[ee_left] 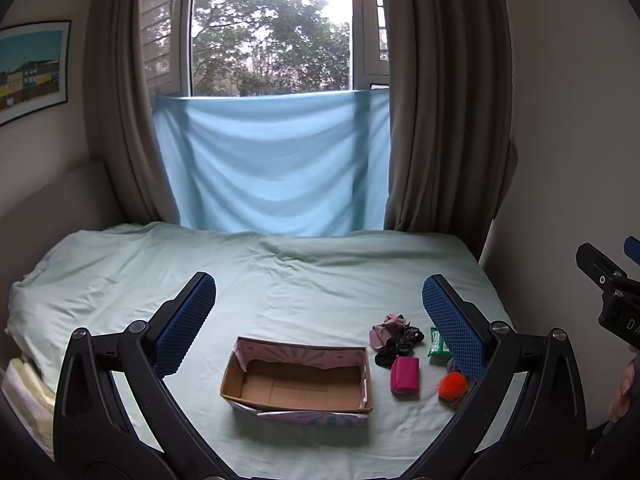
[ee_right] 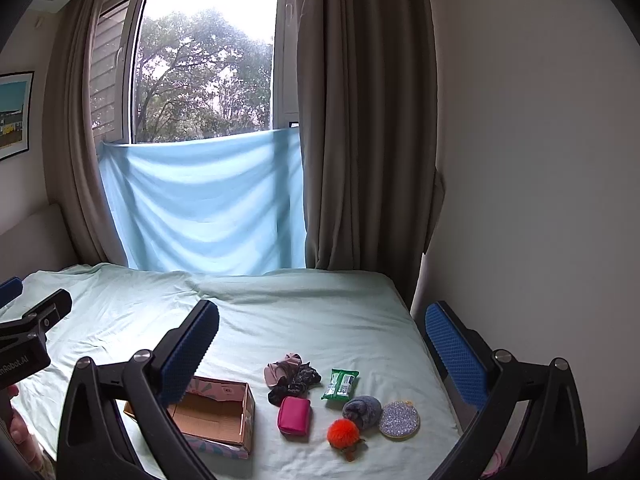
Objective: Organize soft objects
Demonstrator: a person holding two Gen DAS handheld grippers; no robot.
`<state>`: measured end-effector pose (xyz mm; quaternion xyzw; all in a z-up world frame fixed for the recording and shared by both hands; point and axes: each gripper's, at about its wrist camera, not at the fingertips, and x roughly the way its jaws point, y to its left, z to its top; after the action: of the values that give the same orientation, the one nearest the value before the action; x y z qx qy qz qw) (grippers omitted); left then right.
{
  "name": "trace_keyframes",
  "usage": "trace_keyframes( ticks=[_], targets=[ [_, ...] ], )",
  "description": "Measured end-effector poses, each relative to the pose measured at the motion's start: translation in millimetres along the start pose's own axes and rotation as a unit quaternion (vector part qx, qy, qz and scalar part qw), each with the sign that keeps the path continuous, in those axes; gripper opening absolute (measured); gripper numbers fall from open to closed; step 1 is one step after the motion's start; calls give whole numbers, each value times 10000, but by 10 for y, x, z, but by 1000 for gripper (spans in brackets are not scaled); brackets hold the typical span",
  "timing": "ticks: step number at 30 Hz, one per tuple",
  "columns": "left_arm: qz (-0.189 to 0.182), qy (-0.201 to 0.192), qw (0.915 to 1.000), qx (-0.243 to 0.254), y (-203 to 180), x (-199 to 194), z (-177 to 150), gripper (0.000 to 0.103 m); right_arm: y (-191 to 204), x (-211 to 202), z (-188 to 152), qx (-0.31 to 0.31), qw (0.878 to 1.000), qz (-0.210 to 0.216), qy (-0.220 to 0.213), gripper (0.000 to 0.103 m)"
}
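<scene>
An open empty cardboard box (ee_left: 298,380) sits on the bed, also in the right wrist view (ee_right: 216,414). To its right lie a pile of scrunchies (ee_left: 394,336) (ee_right: 292,378), a pink pouch (ee_left: 405,374) (ee_right: 295,415), a green wipes packet (ee_left: 436,342) (ee_right: 340,385), an orange pompom (ee_left: 452,386) (ee_right: 343,432), a grey fuzzy item (ee_right: 362,408) and a glittery round disc (ee_right: 399,419). My left gripper (ee_left: 318,312) is open and empty above the box. My right gripper (ee_right: 322,340) is open and empty above the items.
The bed (ee_left: 280,276) has a pale green sheet. A wall (ee_right: 540,200) runs along the bed's right side. Brown curtains (ee_left: 440,120) and a blue cloth (ee_left: 272,168) hang at the window behind. Folded bedding (ee_left: 24,392) lies at the left edge.
</scene>
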<state>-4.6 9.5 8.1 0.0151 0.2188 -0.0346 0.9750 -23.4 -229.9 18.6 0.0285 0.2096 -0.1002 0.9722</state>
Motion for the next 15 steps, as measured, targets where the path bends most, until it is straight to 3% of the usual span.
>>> trace_keyframes(
  ticks=[9,15],
  targets=[
    [-37,47,10000,-18,47,39,24,103,62,42,23,25,10000,-30,48,103],
    [-145,250,9996,63,79,281,110,103,96,198,41,149,9997,-128,156,103]
  ],
)
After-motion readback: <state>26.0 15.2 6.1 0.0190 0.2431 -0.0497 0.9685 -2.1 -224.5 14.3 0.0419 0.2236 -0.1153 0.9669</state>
